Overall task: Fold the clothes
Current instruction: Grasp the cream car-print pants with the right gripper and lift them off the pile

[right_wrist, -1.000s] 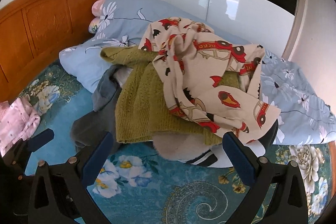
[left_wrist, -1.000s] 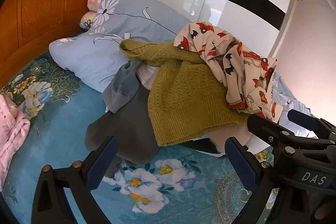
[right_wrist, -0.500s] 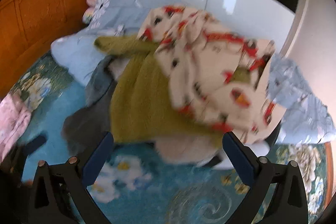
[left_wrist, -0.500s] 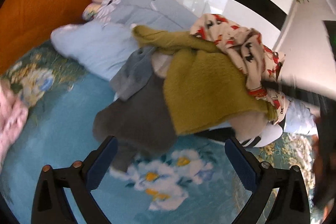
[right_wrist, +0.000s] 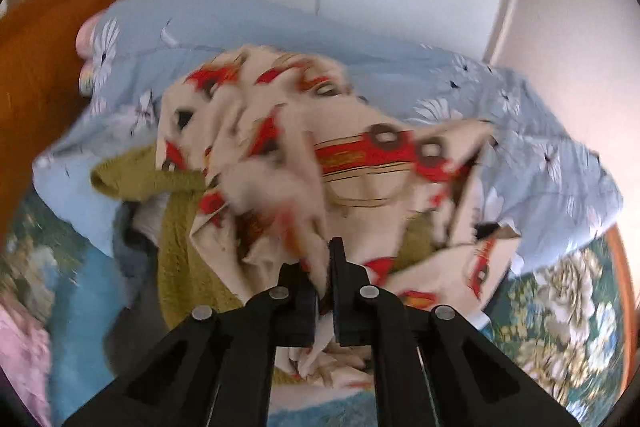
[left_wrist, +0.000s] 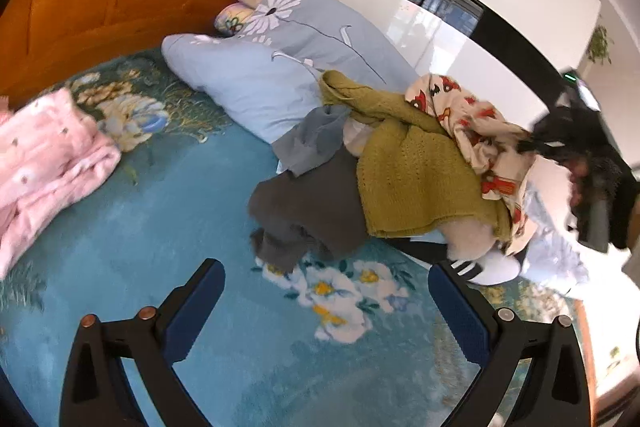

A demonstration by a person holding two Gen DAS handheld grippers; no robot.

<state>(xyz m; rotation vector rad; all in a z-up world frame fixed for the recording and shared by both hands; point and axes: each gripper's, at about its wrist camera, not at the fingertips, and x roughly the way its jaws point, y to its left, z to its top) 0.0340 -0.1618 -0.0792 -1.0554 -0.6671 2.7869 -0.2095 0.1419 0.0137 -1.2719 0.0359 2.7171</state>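
Since a second ago my right gripper (right_wrist: 323,267) has gone from hovering wide open before the clothes pile to pinching the cream car-print garment (right_wrist: 360,155), its jaws having just closed on a fold of the fabric. That garment lies atop the olive knit sweater (left_wrist: 416,179) and grey clothes (left_wrist: 312,203) heaped against the blue floral pillow (left_wrist: 256,83). My left gripper (left_wrist: 326,291) hangs wide open and empty over the teal bedspread (left_wrist: 160,227).

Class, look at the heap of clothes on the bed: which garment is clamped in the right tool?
The cream garment printed with red cars. The right tool is shut on its fabric; the olive knitted sweater and dark grey garment lie ungripped.
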